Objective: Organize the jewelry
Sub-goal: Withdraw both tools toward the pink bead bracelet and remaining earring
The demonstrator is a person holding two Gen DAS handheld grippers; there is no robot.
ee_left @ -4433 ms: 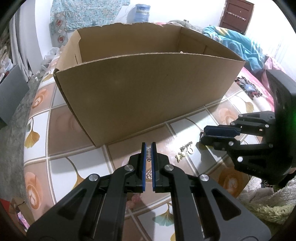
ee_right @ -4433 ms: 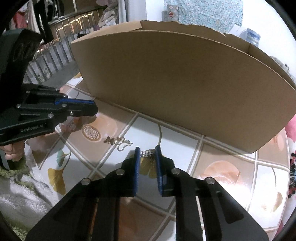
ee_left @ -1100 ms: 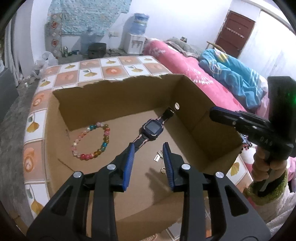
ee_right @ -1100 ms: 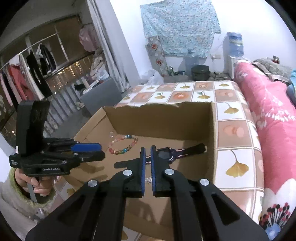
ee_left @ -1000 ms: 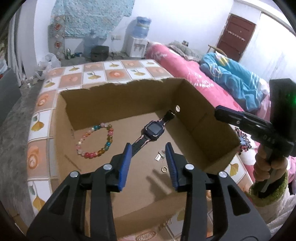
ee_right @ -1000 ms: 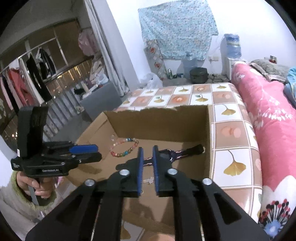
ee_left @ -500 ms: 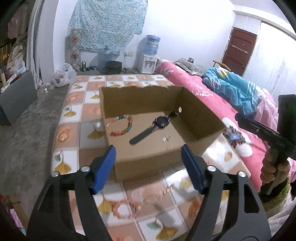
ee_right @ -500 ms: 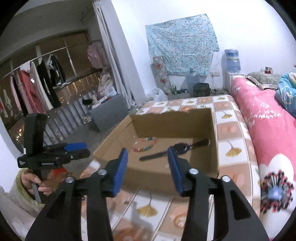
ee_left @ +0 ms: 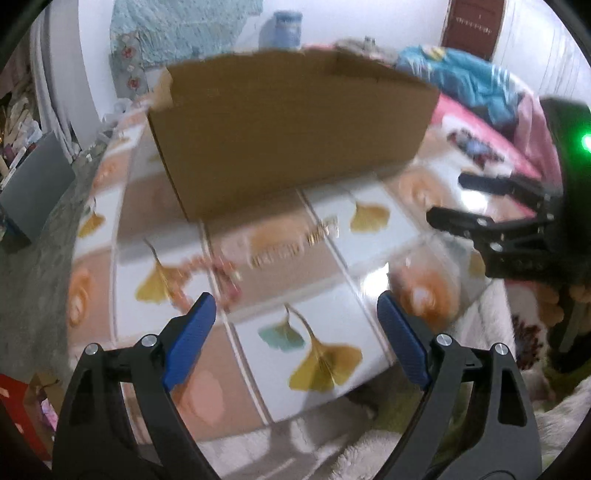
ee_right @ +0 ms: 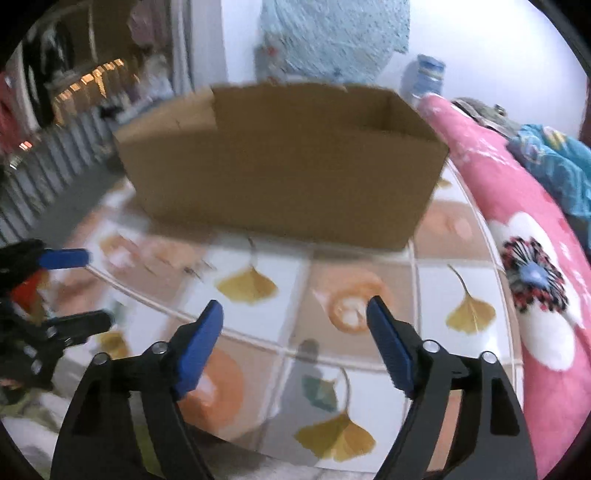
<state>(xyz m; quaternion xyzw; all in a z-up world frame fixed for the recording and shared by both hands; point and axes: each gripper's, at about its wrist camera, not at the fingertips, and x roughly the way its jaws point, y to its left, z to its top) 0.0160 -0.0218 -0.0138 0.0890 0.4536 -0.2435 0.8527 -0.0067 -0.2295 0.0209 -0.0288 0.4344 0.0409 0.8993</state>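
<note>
Both views are blurred by motion. A brown cardboard box (ee_left: 288, 125) stands on the tiled table (ee_left: 325, 302); its inside is hidden. It also shows in the right wrist view (ee_right: 284, 173). In front of it lie a pink beaded piece (ee_left: 221, 269) and a gold chain-like piece (ee_left: 295, 247). My left gripper (ee_left: 295, 325) is wide open and empty, low over the table's near edge. My right gripper (ee_right: 295, 332) is wide open and empty too; it shows at the right of the left wrist view (ee_left: 476, 203). Small blurred jewelry (ee_right: 192, 269) lies left of centre.
A pink flowered blanket (ee_right: 524, 258) lies right of the table with blue cloth (ee_right: 554, 162) behind it. A water dispenser bottle (ee_left: 286, 26) and a patterned wall cloth (ee_right: 332, 40) stand at the back. A white fluffy cover (ee_left: 369, 450) hangs below the near edge.
Both grippers let go of small jewelry pieces over the box, opened wide, pulled back and dropped low in front of it. The box's inside is no longer visible.
</note>
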